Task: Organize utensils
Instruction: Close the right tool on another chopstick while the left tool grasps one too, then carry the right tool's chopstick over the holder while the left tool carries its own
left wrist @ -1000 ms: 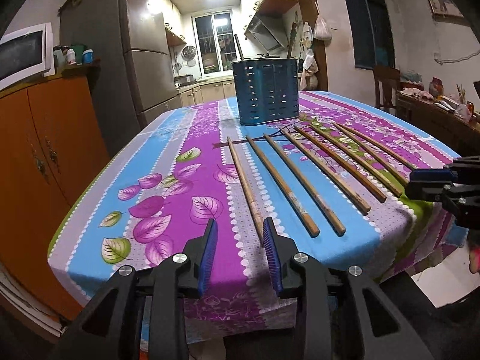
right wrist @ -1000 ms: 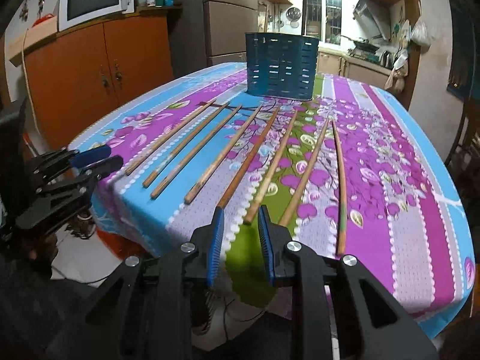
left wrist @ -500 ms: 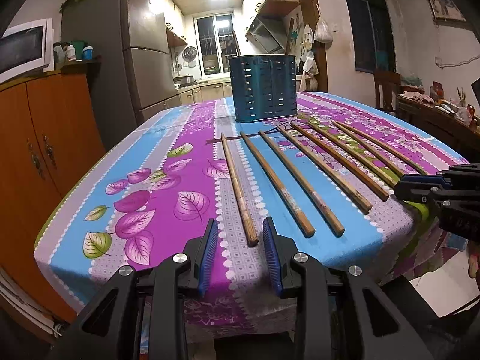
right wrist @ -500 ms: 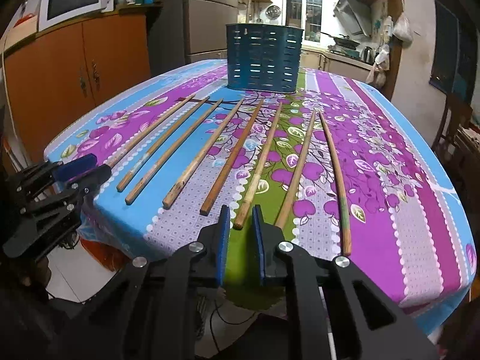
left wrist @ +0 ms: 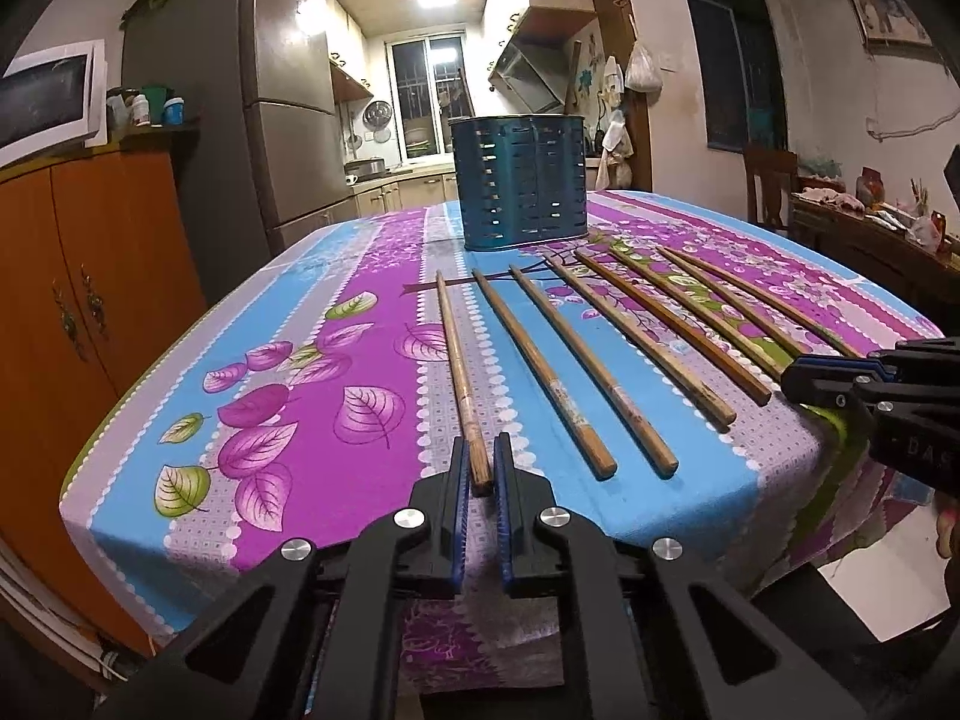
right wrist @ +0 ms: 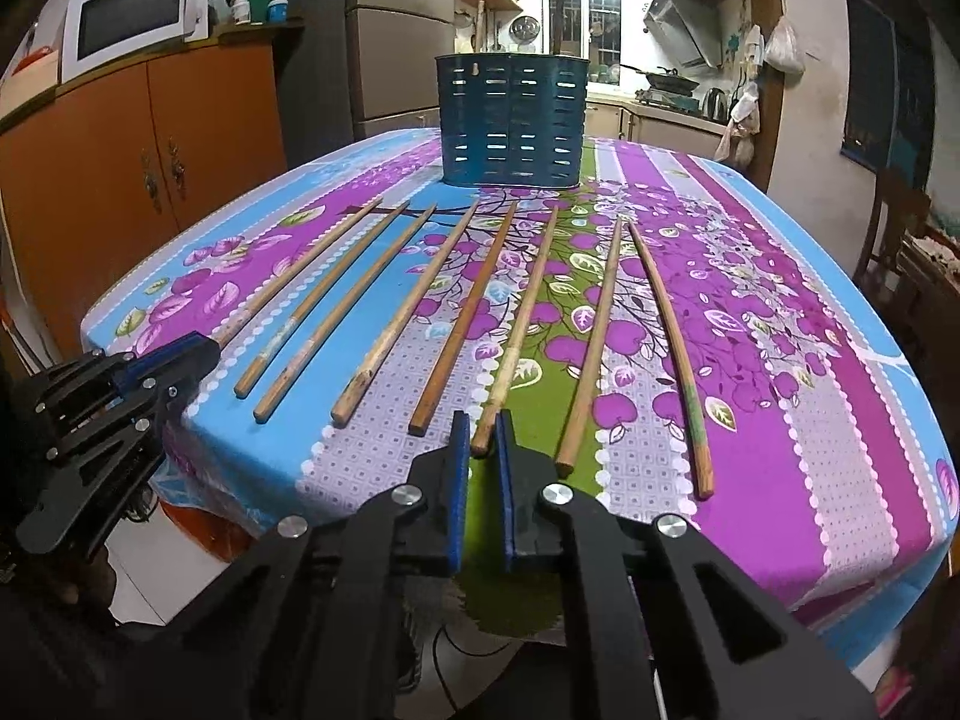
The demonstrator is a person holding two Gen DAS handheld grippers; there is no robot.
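Observation:
Several wooden chopsticks lie side by side on the flowered tablecloth (left wrist: 312, 372), pointing toward a dark blue slotted utensil holder (left wrist: 519, 180) (right wrist: 510, 120) at the far end. My left gripper (left wrist: 480, 450) is closing on the near end of the leftmost chopstick (left wrist: 456, 360), its blue pads hugging the wood. My right gripper (right wrist: 482, 423) is closing on the near end of the third chopstick from the right (right wrist: 528, 312), which sits between its pads. Each gripper also shows in the other view: the right gripper (left wrist: 792, 373), the left gripper (right wrist: 201, 351).
An orange cabinet (left wrist: 90, 276) with a white microwave (right wrist: 132, 15) stands left of the table, and a grey fridge (left wrist: 282, 108) behind it. A wooden chair (left wrist: 771, 186) and a cluttered sideboard (left wrist: 870, 234) stand to the right. The table's near edge drops off just under both grippers.
Both grippers have moved up to the table's near edge and narrowed their jaws, the left around the leftmost chopstick's end, the right around the end of the third from the right.

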